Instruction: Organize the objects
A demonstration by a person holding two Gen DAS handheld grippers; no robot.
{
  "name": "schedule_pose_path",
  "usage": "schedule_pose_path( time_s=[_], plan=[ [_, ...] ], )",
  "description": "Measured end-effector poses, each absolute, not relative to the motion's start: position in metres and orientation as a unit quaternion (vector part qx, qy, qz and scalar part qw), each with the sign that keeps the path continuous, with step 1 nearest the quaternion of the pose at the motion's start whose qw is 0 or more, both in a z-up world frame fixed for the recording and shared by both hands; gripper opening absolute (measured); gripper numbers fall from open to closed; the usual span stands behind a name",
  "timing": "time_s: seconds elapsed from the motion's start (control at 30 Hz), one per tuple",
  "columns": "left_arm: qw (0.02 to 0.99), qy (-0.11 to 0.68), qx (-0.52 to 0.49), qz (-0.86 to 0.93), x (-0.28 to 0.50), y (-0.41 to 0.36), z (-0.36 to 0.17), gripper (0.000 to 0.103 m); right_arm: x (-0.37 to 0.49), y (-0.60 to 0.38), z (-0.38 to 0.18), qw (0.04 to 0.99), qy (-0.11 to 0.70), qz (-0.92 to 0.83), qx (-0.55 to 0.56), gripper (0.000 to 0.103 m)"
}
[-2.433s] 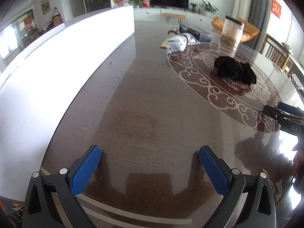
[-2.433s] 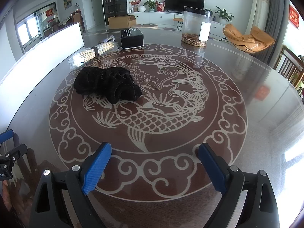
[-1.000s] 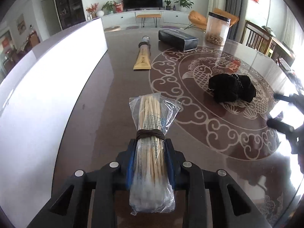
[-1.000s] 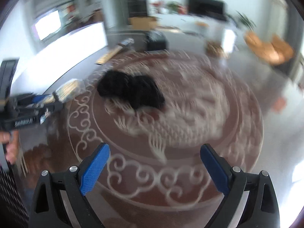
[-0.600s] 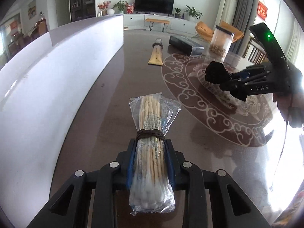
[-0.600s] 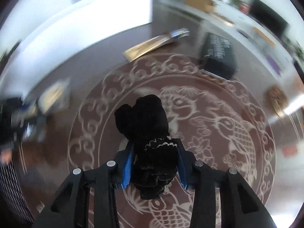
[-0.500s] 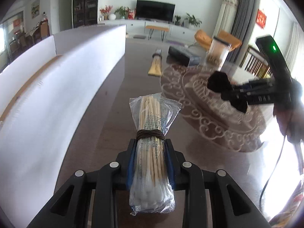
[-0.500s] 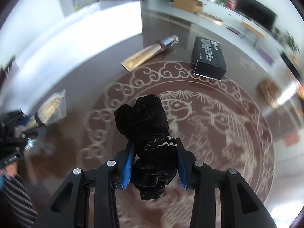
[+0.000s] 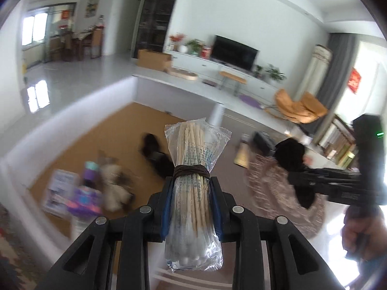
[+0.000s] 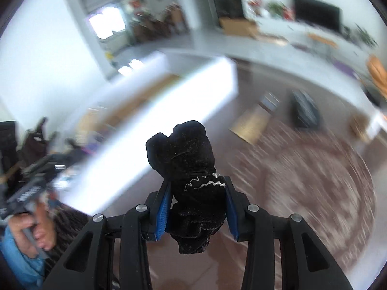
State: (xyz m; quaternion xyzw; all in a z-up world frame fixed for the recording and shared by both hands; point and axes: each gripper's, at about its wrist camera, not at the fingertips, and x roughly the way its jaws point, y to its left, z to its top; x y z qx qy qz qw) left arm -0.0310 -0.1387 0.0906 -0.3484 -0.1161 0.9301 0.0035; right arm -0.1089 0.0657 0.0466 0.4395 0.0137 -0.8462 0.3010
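Left gripper (image 9: 191, 207) jaws clamping the cotton swab bundle (image 9: 193, 183) mid-length, aloft above the white box (image 9: 72, 130), likely for dropping in. Right gripper (image 10: 197, 211) jaws squeezing the black cloth (image 10: 191, 181), carrying it boxward.

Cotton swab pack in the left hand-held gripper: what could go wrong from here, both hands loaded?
1. The cotton swab pack is pinched by the left hand-held gripper near its middle through slick plastic, both ends overhanging; it may slide or pivot during the swing.
2. The black sock bundle bulges past the right hand-held gripper; a loose fold could slip out.
3. The white box already holds blurred items, and both grippers converge there, so they could collide.
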Motion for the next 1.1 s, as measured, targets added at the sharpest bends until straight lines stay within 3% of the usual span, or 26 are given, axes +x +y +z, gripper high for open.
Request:
schedule_pose_path(
  time_s=[0.2, 0.37, 0.43, 0.47, 0.53, 0.6, 0.73, 0.87, 0.93, 1.03, 1.1],
  plan=[
    [-0.097, -0.130, -0.395, 0.904, -0.052, -0.224, 0.076, 0.028, -0.115, -0.064, 0.081, 0.386, 0.026, -0.829, 0.405, 0.041],
    [-0.129, -0.125, -0.442, 0.879, -0.056, -0.248, 0.050, 0.030, -0.127, -0.145, 0.050, 0.405, 0.053, -0.787, 0.463, 0.042],
    [-0.145, -0.128, -0.448, 0.873, -0.055, -0.251, 0.040, 0.038, -0.128, -0.165, 0.030, 0.410, 0.065, -0.766, 0.491, 0.046],
    [-0.152, -0.132, -0.450, 0.870, -0.054, -0.255, 0.037, 0.051, -0.127, -0.173, 0.020, 0.408, 0.075, -0.757, 0.505, 0.054],
    [-0.169, -0.142, -0.448, 0.866, -0.050, -0.261, 0.034, 0.064, -0.129, -0.181, 0.003, 0.401, 0.081, -0.752, 0.516, 0.060],
    [-0.156, -0.158, -0.441, 0.870, -0.043, -0.262, 0.035, 0.071, -0.129, -0.171, -0.001, 0.400, 0.065, -0.759, 0.510, 0.065],
    [-0.156, -0.145, -0.415, 0.884, -0.036, -0.245, 0.049, 0.071, -0.124, -0.129, 0.016, 0.386, 0.042, -0.803, 0.453, 0.083],
    [-0.097, -0.155, -0.379, 0.907, -0.021, -0.195, 0.072, 0.071, -0.104, -0.067, 0.027, 0.327, 0.056, -0.860, 0.387, 0.099],
    [-0.037, -0.153, -0.368, 0.916, -0.011, -0.157, 0.079, 0.072, -0.095, -0.029, 0.017, 0.283, 0.073, -0.880, 0.375, 0.099],
    [0.046, -0.132, -0.367, 0.920, 0.003, -0.094, 0.081, 0.088, -0.076, 0.038, -0.013, 0.198, 0.099, -0.899, 0.378, 0.099],
    [0.089, -0.112, -0.376, 0.916, 0.012, -0.050, 0.074, 0.092, -0.063, 0.081, -0.031, 0.148, 0.102, -0.905, 0.386, 0.099]
  ],
)
